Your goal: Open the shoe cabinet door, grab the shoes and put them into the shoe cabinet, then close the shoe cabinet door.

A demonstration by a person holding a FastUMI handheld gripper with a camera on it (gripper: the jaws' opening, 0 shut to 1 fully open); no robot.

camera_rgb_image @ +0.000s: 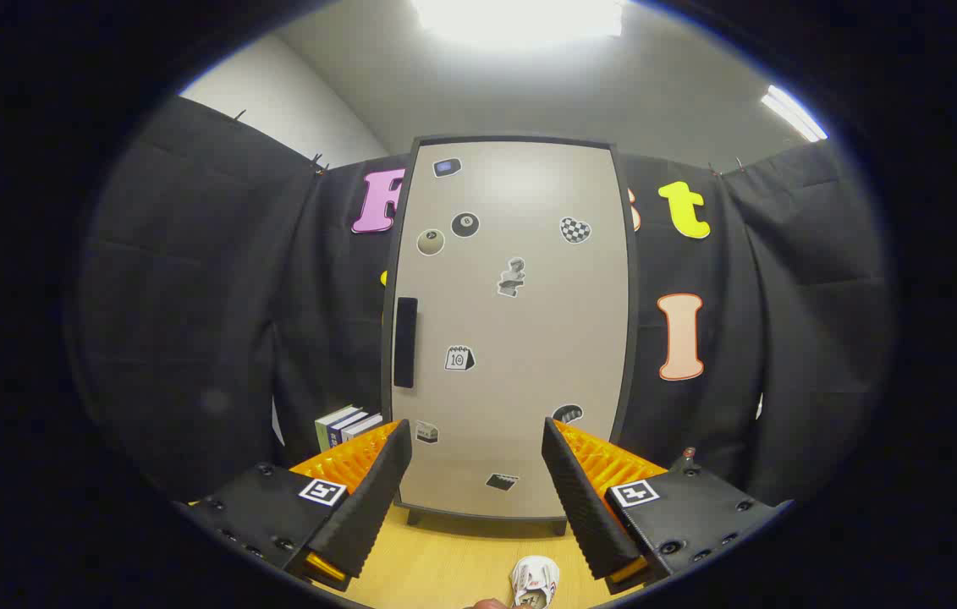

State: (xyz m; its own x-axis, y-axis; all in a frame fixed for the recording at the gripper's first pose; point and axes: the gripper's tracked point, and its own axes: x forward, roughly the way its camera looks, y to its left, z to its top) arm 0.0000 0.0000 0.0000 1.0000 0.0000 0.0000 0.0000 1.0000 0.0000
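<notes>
One door (512, 330) shut, handle (405, 342) mid-left; claw (476, 482) open, empty. Risk: fingers slip off the handle; shoe (534, 580) lies low-centre.

The shoe cabinet (520, 338) has a pale beige door inside a dark frame, with a black handle (405, 342) and small stickers (512, 277), mostly black, white and grey; one is a checkered heart and one a black eight-ball. The table (444, 567) is light yellowish wood grain. A shoe (534, 580) is white with small red marks. The books (346, 426) show white, green and dark blue spines.
</notes>
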